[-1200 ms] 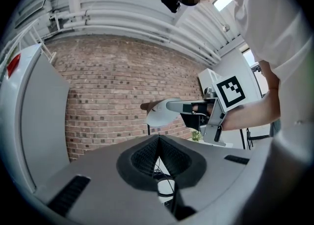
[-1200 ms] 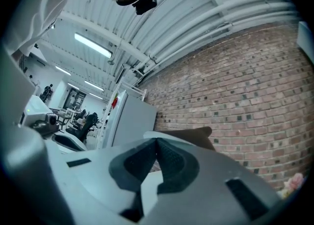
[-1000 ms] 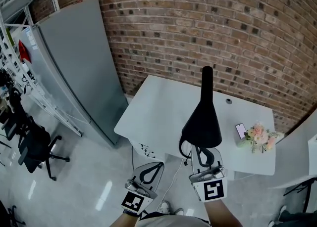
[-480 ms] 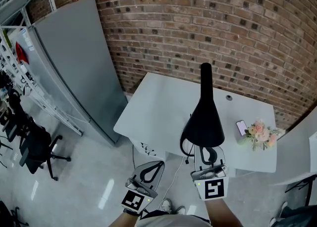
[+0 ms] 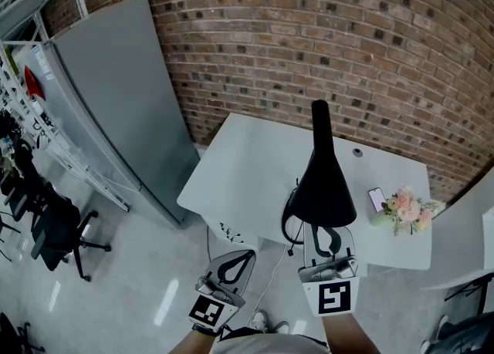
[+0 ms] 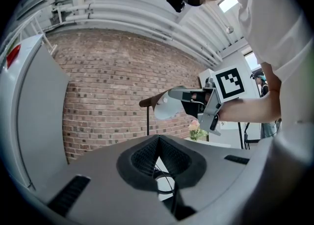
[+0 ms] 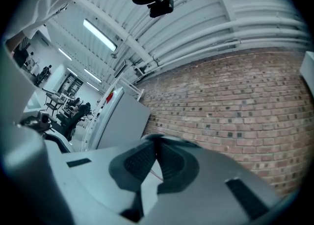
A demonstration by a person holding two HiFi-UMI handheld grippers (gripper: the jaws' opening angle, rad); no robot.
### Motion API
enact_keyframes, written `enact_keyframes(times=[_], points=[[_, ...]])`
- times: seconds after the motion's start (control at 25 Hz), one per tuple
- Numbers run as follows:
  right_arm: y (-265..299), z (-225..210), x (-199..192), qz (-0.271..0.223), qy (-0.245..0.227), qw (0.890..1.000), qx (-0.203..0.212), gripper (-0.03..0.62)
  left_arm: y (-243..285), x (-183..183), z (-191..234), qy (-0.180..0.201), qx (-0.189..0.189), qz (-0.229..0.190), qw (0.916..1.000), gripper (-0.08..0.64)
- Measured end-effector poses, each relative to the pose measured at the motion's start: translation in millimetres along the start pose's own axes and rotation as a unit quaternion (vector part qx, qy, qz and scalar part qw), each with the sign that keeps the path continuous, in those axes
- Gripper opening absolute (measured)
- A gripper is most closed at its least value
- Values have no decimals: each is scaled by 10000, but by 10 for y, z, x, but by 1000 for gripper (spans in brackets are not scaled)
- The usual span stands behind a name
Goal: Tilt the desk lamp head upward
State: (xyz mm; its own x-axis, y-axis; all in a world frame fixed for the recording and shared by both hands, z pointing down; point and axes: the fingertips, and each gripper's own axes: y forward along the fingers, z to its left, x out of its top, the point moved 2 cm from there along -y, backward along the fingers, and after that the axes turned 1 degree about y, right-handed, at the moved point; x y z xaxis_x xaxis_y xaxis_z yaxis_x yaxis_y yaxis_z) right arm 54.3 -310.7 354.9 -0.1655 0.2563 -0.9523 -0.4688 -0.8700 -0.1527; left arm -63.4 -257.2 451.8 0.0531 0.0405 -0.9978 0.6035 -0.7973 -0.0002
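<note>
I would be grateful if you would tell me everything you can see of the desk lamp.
The desk lamp rises over the white desk. Its head is a black cone-shaped shade, pale inside in the left gripper view, narrowing to a long neck on a thin upright pole. A dark cord hangs below its wide rim. The right gripper, jaws together, sits at that rim; contact is unclear.

Desk lamp head (image 5: 320,190): black, cone-shaped, narrow end pointing far, wide mouth nearest. It stands over the near edge of the white table (image 5: 239,167), right of centre. Inner face pale. Stem (image 6: 148,120) thin, dark, upright.
</note>
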Motion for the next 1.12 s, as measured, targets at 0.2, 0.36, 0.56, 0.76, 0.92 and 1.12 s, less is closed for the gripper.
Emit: enact_keyframes(times=[0.2, 0.36, 0.56, 0.76, 0.92, 1.12], points=[[8, -12, 47, 58, 23, 10000, 35, 17, 13, 28, -6, -6, 12, -36, 10000, 6], [10, -24, 82, 46, 43, 10000, 65, 17, 15, 42, -24, -9, 29, -64, 10000, 6], [19, -34, 131, 103, 51, 9999, 118, 17, 6, 57, -33, -100, 75, -79, 9999, 6], [21, -35, 156, 92, 38, 9998, 142, 17, 17, 68, -57, -88, 80, -90, 9999, 6], [1, -25, 165, 65, 43, 9999, 147, 17, 43, 113, -59, -40, 88, -111, 9999, 6], [-42, -24, 185, 56, 82, 9998, 165, 17, 115, 274, -56, 48, 98, -242, 9996, 6]])
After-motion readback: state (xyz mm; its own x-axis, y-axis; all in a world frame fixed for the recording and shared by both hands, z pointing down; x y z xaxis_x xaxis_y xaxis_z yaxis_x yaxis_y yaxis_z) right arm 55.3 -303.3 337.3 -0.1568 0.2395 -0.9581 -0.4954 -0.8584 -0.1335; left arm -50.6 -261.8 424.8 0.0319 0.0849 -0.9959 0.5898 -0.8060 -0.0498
